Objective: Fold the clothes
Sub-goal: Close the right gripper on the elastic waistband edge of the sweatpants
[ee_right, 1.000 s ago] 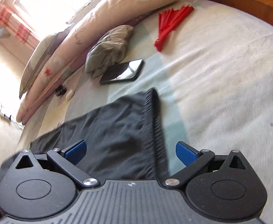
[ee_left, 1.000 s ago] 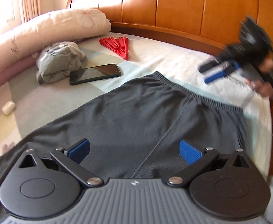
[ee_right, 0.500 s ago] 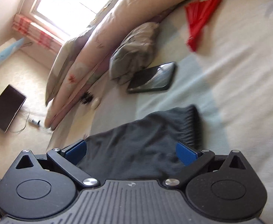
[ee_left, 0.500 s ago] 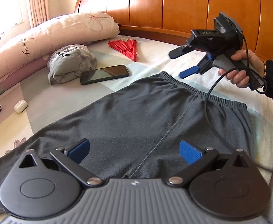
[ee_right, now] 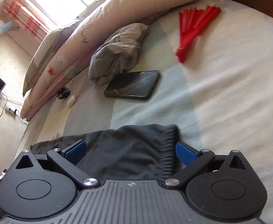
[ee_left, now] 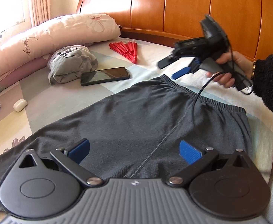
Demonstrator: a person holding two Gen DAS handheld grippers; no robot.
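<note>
The dark grey shorts [ee_left: 140,119] lie spread flat on the bed [ee_left: 65,100], waistband toward the wooden headboard [ee_left: 192,9] and close to the bed's right edge, legs running back under your left gripper [ee_left: 134,152]. You look to be at the approach step, before the first fold: nothing is gripped yet. Your left gripper hangs over the middle seam with its jaws wide apart and empty. Your right gripper [ee_right: 130,152] is likewise spread wide and holding nothing, poised above the far corner of the waistband [ee_right: 166,149], which sits between its blue pads [ee_right: 75,150]. The next move probably calls for lowering the right gripper onto that corner and closing on it. The phone [ee_left: 104,75] and red fan [ee_left: 127,49] lie beyond the waistband, apart from the cloth.
</note>
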